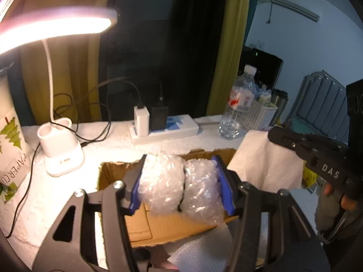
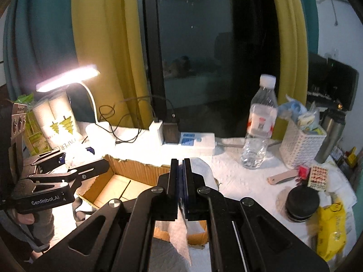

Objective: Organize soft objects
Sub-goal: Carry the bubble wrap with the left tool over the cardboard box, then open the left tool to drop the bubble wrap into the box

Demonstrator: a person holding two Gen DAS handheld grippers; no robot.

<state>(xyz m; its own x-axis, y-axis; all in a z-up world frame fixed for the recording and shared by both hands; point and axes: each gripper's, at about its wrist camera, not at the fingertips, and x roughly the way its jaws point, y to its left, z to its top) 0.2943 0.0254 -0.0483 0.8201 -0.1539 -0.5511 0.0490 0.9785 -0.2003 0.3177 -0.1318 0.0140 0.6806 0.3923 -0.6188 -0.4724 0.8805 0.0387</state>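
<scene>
My left gripper (image 1: 181, 170) is shut on a folded wad of clear bubble wrap (image 1: 179, 185) and holds it just above an open cardboard box (image 1: 168, 229). My right gripper (image 2: 180, 165) is shut on a white paper towel (image 2: 181, 231), which hangs down between the fingers over the box's near right corner (image 2: 195, 238). In the left wrist view the same towel (image 1: 265, 161) hangs to the right of the box, under the right gripper. In the right wrist view the left gripper (image 2: 74, 172) is at the box's left side; the bubble wrap is hard to see there.
A lit desk lamp (image 1: 61, 154) stands left of the box, with a paper-cup sleeve (image 1: 11, 140) beside it. A power strip (image 1: 163, 127) with chargers and cables lies behind. A water bottle (image 2: 258, 127), white basket (image 2: 301, 145), black jar (image 2: 301, 204) and yellow packet (image 2: 331, 229) are at right.
</scene>
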